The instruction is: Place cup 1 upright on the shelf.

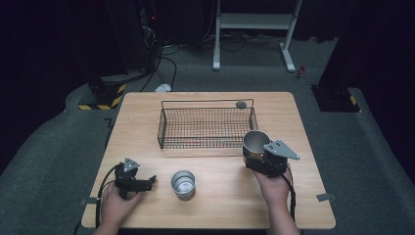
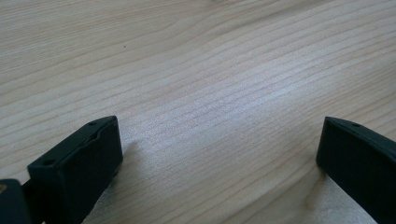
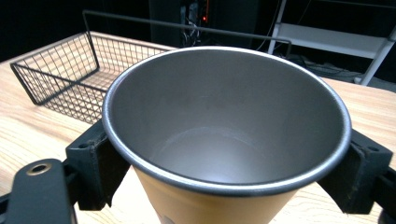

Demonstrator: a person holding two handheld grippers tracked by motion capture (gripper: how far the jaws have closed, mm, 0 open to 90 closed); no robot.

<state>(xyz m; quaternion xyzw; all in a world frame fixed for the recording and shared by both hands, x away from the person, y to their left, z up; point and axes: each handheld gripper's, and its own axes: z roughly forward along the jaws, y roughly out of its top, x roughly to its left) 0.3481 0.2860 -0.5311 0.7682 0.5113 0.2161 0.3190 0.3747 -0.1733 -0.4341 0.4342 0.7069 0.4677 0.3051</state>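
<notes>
The right gripper is clamped on a metal cup, one black jaw pressed to each side of its wall just below the rim, and the right hand holds it above the table toward the right edge, just in front of the near right corner of the wire basket. In the right gripper view the cup sits upright with its mouth open to the camera; its inside is bare grey metal, its outer wall looks tan below the rim, and the basket lies beyond it to the left. The left gripper is near the front left corner of the table, held by the left hand, its jaws pointing toward the middle. In the left gripper view those jaws stand wide apart with bare wood grain between them, gripping nothing and close over the tabletop. Between the two grippers, near the front edge at its middle, a second metal cup stands upright on the table, just to the right of the left gripper's tips and apart from them. A small dark round object lies near the far right corner of the basket; whether it lies inside the basket or behind it I cannot tell.
</notes>
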